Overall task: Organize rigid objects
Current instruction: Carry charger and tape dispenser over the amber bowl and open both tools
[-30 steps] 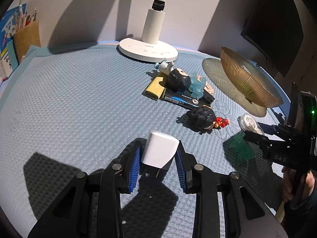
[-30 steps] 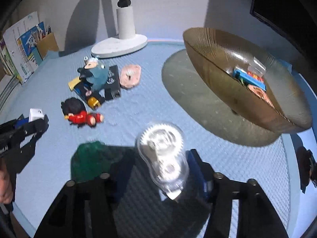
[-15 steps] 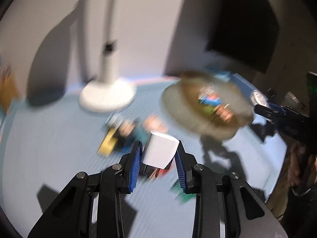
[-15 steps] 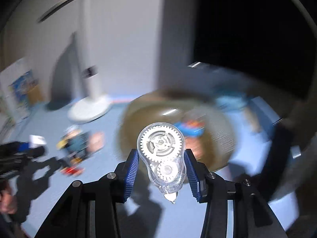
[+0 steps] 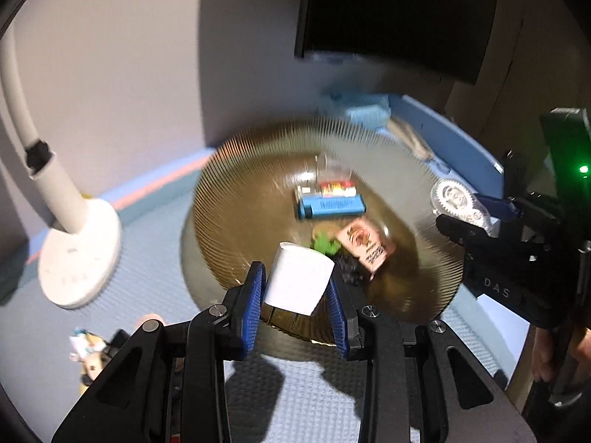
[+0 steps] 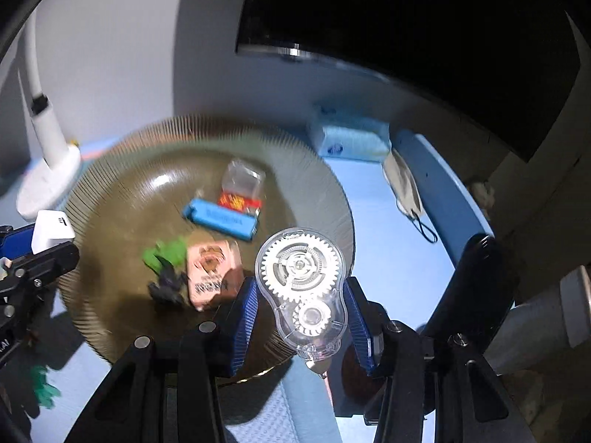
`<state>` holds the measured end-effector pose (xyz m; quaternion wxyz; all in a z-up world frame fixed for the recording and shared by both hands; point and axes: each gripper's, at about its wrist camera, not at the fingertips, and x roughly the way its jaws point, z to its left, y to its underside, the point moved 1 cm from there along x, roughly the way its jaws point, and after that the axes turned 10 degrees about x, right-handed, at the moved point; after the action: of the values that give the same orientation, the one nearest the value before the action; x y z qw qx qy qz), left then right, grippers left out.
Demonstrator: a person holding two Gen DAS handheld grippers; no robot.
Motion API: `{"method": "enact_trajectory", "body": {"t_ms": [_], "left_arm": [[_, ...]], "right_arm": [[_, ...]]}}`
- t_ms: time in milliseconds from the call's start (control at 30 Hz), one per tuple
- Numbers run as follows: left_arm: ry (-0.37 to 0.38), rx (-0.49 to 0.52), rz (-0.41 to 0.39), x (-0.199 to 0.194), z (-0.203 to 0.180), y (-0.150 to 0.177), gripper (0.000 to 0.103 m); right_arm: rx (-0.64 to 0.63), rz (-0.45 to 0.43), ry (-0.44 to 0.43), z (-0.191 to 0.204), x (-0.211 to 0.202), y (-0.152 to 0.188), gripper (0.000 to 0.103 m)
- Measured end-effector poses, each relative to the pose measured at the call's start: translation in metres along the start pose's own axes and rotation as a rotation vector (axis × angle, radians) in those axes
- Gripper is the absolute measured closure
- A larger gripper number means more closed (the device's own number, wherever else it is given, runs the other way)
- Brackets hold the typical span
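Two grips confirmed: my left gripper (image 5: 295,291) pinches a white plastic charger block (image 5: 300,283); my right gripper (image 6: 302,317) pinches a clear geared correction-tape dispenser (image 6: 303,288). Both hang over the ribbed amber glass bowl (image 6: 122,170), containing a blue rectangular lighter (image 6: 221,219), pink carton (image 6: 211,277), green toy (image 6: 166,254).

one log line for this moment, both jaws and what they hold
left gripper: jaws shut on white charger | right gripper: jaws shut on clear tape dispenser | both over amber bowl
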<state>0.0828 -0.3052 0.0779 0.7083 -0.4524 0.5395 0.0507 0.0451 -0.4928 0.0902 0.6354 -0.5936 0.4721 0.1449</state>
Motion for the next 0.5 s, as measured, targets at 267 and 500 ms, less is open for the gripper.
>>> {"method": "enact_trajectory", "body": {"t_ms": [267,500], "left_arm": [[0.009,-0.066,-0.022,-0.005,0.01,-0.007,0.034],[-0.065,-0.202,-0.204,-0.098,0.057,0.02,0.029]], "right_arm": [[0.036,-0.054,0.037,-0.01,-0.004,-0.008,0.043],[0.152,-0.205,-0.078,-0.03,-0.065,-0.008,0.041]]}}
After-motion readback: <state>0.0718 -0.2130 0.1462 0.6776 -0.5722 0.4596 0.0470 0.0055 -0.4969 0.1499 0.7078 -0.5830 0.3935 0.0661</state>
